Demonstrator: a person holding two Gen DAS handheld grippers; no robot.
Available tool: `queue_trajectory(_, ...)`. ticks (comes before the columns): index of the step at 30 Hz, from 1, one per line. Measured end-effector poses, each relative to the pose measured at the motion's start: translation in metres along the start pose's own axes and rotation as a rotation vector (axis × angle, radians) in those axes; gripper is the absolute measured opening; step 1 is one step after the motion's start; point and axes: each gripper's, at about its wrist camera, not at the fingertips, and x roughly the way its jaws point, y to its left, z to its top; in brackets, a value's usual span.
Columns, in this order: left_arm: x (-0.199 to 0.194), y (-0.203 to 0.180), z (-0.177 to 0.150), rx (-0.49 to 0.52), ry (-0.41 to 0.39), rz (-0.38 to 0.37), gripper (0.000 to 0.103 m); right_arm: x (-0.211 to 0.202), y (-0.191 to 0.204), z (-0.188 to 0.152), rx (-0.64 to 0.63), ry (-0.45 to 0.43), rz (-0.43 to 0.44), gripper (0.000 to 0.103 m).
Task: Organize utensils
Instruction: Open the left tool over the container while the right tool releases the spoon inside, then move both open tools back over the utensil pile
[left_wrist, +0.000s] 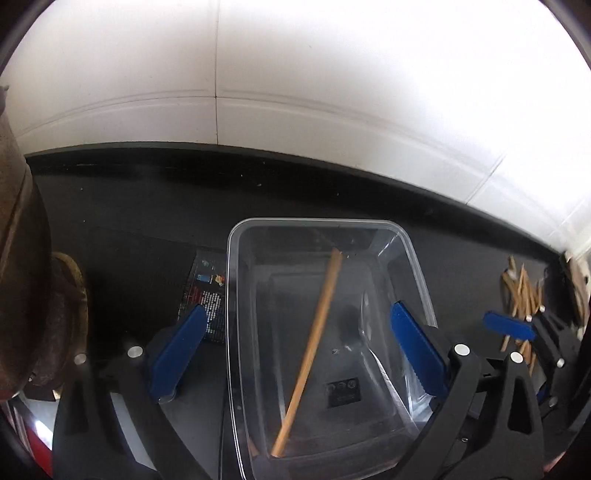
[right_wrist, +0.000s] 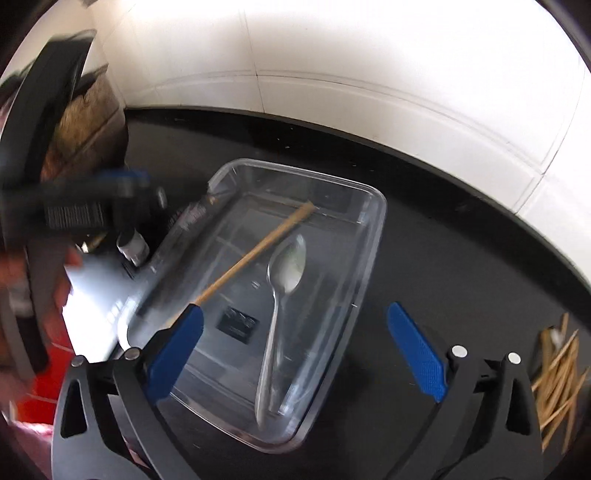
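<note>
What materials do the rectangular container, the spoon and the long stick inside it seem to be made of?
Container: clear glossy plastic, apparently; the counter shows through.
Spoon: translucent plastic, probably, with a pale shine.
Stick: wood or bamboo, probably; matte tan.

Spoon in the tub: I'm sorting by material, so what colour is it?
Clear, see-through plastic spoon, lying in the clear tub; best in the right wrist view.
</note>
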Motion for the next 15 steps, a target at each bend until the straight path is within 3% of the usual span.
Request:
queue_trajectory(7,0.001,-0.022,0.001,0.024,0.006,-0.003,0.097,-0.005,-0.045,-0.049,0.097,0.032,-0.124,0.097)
queue_trajectory(15,0.026,-0.139,-0.023,0.222,0.098,-0.094,0.097,-0.04,-0.141,-0.128,0.397,0.048,-0.203,0.097)
